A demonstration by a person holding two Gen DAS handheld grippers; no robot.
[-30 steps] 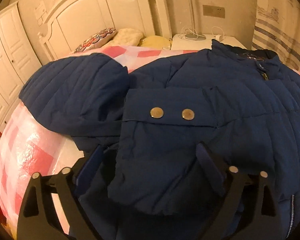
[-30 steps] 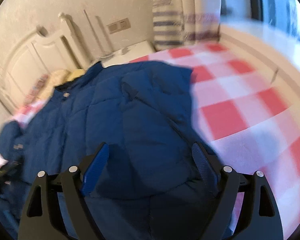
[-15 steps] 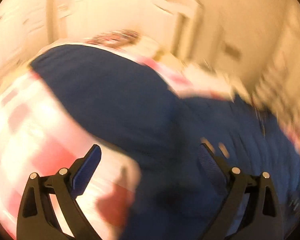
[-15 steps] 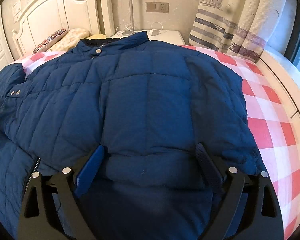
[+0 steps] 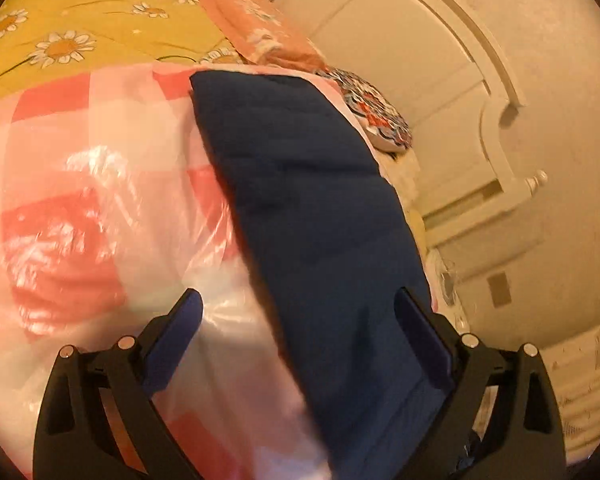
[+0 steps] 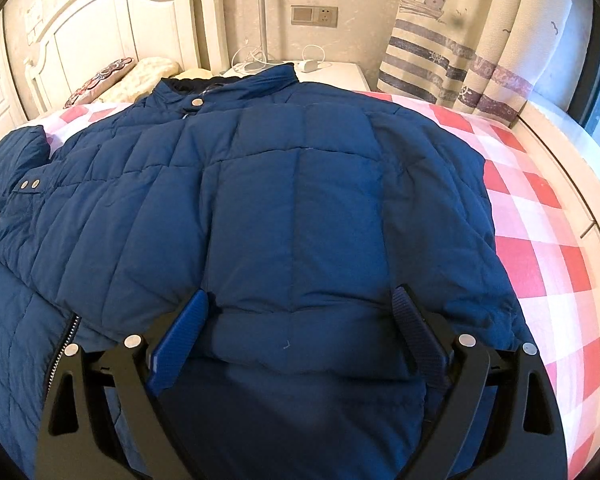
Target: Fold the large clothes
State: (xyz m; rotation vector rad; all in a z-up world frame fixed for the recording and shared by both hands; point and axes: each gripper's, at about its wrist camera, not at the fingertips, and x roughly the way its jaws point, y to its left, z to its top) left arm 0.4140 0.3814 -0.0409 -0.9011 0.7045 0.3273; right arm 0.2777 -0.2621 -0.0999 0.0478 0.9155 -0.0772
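Navy quilted puffer jacket [image 6: 300, 200] lies flat on the bed with the red-and-white checked cover [image 6: 540, 216], long axis running from hem at the near edge to collar at the far end, collar pointing toward the white nightstand [image 6: 340, 70]. No readable brand or label on it; only plain metal snaps show, at the collar and on the left cuff tab. Right claw [image 6: 300, 320] hovers over the hem, fingers apart, nothing between them; whether the tips touch the fabric is unclear. Hem below the claw is cut off by the frame. Zipper edge shows at lower left; the jacket's left sleeve [image 6: 14, 160] is folded up at the far left, partly out of view.

Left claw [image 5: 296, 328] is also spread wide and grips nothing. Ahead of it, that navy sleeve [image 5: 308, 208] runs diagonally away, over the checked cover under a crinkled clear plastic sheet [image 5: 80, 208]; near end blurred and cut off. Beyond: yellow daisy-print quilt [image 5: 80, 28], patterned pillow [image 5: 376, 120], white headboard [image 5: 440, 60].

Far wall in the right view: switch-and-socket plate [image 6: 314, 15], curtain with a printed ship and striped bands [image 6: 452, 52]; band lettering too small to read.
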